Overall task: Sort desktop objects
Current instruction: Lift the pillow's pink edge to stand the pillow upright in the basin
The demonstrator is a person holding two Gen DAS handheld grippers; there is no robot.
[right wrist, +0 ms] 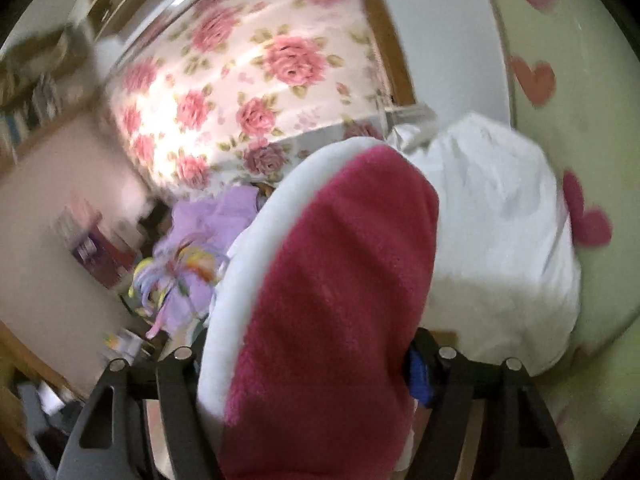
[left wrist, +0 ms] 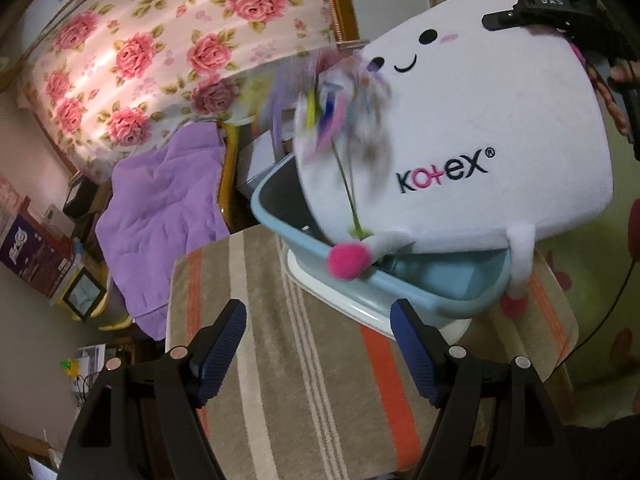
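A big white plush toy (left wrist: 472, 128) with a smiling face and "kotex" lettering hangs over a light blue plastic basin (left wrist: 420, 284) on a striped stool (left wrist: 280, 380). Its lower end is inside the basin. A feather cat teaser (left wrist: 340, 120) with a pink pom-pom (left wrist: 347, 261) is blurred in front of the plush, its lower end at the basin rim. My left gripper (left wrist: 318, 352) is open and empty, low over the stool in front of the basin. My right gripper (right wrist: 312, 376) is shut on the plush toy's pink and white part (right wrist: 328, 300); it also shows at the plush's top in the left wrist view (left wrist: 552, 12).
A floral curtain (left wrist: 160, 52) hangs behind. A purple blanket (left wrist: 160, 220) lies left of the stool. Boxes and small items (left wrist: 36, 252) sit on the floor at left. A green surface with pink hearts (right wrist: 568, 120) is at right.
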